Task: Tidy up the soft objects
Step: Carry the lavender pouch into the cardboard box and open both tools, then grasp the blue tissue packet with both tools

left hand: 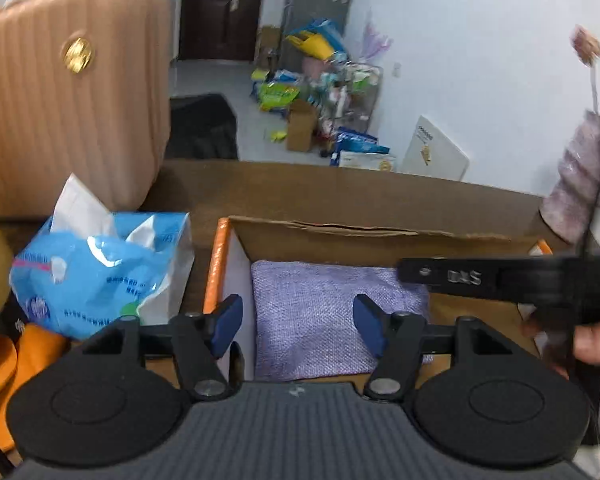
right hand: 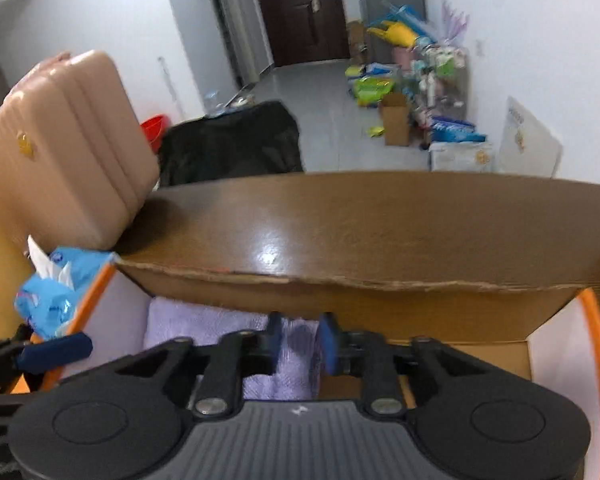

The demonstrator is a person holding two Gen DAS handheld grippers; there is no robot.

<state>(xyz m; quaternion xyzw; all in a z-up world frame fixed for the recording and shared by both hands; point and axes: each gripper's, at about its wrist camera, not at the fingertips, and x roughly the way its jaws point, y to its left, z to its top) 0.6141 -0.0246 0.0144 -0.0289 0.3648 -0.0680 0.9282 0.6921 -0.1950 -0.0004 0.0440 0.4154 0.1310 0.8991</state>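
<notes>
- The left gripper (left hand: 298, 326) hangs just above the box (left hand: 340, 229), its blue pads parted with nothing between them.
- The right gripper (right hand: 298, 342) hovers over the same box, its jaws only narrowly apart and empty.
- The purple cloth (left hand: 320, 320) lies folded flat inside the box, against its left wall.
- To finish well, I'd lift both grippers straight up, clear of the cloth, so it stays folded.
- Left of the box sits a blue tissue pack (left hand: 100, 276); its print is too blurred to read.
- Beyond the box, a pink suitcase (left hand: 68, 92) stands on the table (right hand: 340, 220).
</notes>
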